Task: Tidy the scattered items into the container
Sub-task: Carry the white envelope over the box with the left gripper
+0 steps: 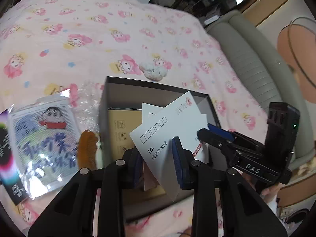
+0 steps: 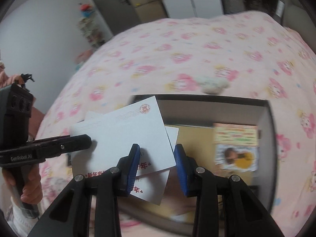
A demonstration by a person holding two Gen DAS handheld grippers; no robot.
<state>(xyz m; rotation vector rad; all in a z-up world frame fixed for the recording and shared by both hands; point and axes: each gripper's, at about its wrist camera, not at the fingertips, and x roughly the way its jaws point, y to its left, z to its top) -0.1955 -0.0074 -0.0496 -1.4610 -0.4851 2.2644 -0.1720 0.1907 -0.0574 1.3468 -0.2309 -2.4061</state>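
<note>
Left to right in the left wrist view: dark packet (image 1: pixel 6 148) at the edge, cartoon pouch (image 1: pixel 43 134), bubble wrap (image 1: pixel 88 102), amber comb (image 1: pixel 86 150) with its tassel, all on the pink bedspread (image 1: pixel 79 29) just beside the grey box (image 1: pixel 150 81). Those are not yet packed. The step in hand is the cards (image 1: pixel 167 130), a loose fan of white postcards hanging tilted over the open box, lower corner already below the near rim. Left gripper (image 1: pixel 156 146) has a narrow gap with the fan crossing it; we cannot tell if the pads actually press. Same for the right gripper (image 2: pixel 156 147): narrow gap, one pad overlapping the card face, the other just beside the right edge, so contact is unclear (either side could be carrying the load, so we treat both as live). To do this well, we'd square the fan first, since the sheets are skewed and would likely splay on release. Then we'd lower it flat onto the tan carton (image 1: pixel 122 126) on the left of the floor, not on the printed booklet (image 2: pixel 235 146) at the right. We'd let go with one gripper at a time, and only once the stack rests on something. Risk as we judge it: a corner catching the rim and flipping sheets out onto the bed. The fluffy toy (image 1: pixel 154 70) sits beyond the far wall, out of the way.
</note>
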